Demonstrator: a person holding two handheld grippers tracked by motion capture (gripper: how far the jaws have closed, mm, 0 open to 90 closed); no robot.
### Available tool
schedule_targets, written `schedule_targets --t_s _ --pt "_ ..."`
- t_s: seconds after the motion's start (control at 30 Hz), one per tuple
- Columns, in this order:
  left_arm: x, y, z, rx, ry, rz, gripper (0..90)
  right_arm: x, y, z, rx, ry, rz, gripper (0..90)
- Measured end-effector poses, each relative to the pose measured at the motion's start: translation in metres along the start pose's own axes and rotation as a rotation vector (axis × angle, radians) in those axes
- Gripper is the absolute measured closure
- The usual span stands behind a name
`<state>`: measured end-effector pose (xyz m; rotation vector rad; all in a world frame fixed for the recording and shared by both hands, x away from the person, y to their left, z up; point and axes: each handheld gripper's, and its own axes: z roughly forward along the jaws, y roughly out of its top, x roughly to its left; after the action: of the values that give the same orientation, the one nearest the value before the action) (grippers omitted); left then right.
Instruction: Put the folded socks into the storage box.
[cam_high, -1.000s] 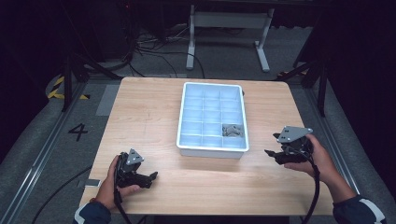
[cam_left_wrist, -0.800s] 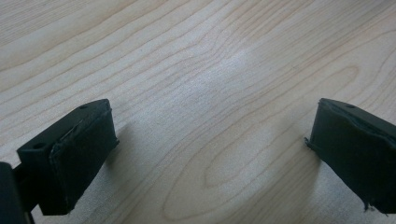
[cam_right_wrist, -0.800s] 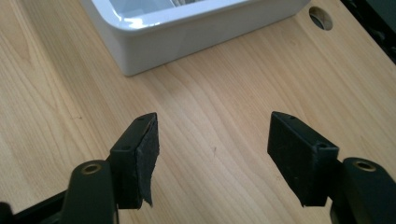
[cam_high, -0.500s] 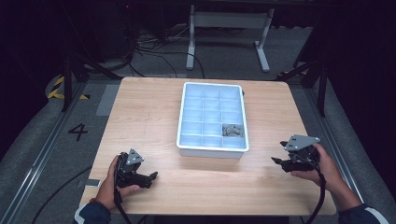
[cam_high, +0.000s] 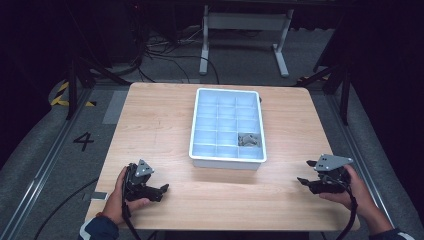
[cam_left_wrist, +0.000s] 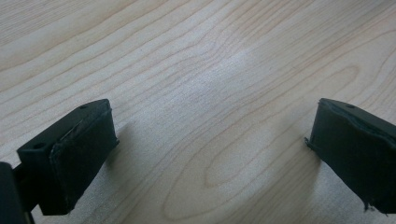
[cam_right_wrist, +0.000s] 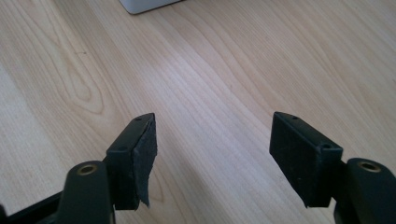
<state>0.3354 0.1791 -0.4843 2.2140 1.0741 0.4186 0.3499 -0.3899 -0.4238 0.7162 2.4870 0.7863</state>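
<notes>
A: Step status? The tray (cam_high: 227, 159) sits mid-table, grey parts (cam_high: 248, 139) in one right-hand compartment.

B: Idle or reset, by judgement. Left gripper (cam_high: 159, 190) and right gripper (cam_high: 306, 172) rest near the table (cam_high: 160, 120) front edge, well apart from the tray, fingers apart, empty; the right pair has just widened.

A: Next move?

B: Reach to the tray. Nothing obstructs.

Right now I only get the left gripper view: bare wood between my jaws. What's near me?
Observer: Nothing close. A white compartment tray sits in the middle of the table, ahead and right of your left gripper.
Operator: Anything in it?
Observer: A small grey pile in one right-column compartment, toward the near end.
Operator: And the right gripper?
Observer: The right gripper is low over the wood, right of the tray and nearer the person. Its jaws have just been opening, with nothing between them.
</notes>
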Motion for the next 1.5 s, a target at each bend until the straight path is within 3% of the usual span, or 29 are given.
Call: schedule_targets --t_s 0.33,0.63,0.67,0.7,0.73,0.8,0.93,1.5 --pt "0.0 0.0 0.0 0.0 -0.003 -0.004 0.8 -0.003 -0.028 -0.001 -0.017 -0.002 0.069 31.2" --pt "0.0 0.0 0.0 0.0 -0.011 -0.008 0.8 -0.003 -0.061 0.002 -0.029 0.006 0.168 28.4" --pt "0.0 0.0 0.0 0.0 -0.005 -0.004 0.8 -0.004 -0.068 0.003 -0.044 -0.003 0.215 27.5" --pt "0.0 0.0 0.0 0.0 -0.005 -0.004 0.8 -0.004 -0.068 0.003 -0.044 -0.003 0.215 27.5" --pt "0.0 0.0 0.0 -0.001 -0.008 -0.007 0.8 -0.004 -0.075 0.005 -0.05 -0.031 0.246 25.8" --pt "0.0 0.0 0.0 0.0 -0.005 -0.004 0.8 -0.004 -0.077 0.006 -0.049 -0.03 0.264 23.9" --pt "-0.001 0.0 0.0 0.001 -0.012 -0.017 0.8 -0.005 -0.089 0.007 -0.111 -0.004 0.358 22.4" --pt "-0.002 0.0 0.0 0.002 0.002 -0.027 0.7 -0.005 -0.088 0.008 -0.108 -0.015 0.368 20.9"
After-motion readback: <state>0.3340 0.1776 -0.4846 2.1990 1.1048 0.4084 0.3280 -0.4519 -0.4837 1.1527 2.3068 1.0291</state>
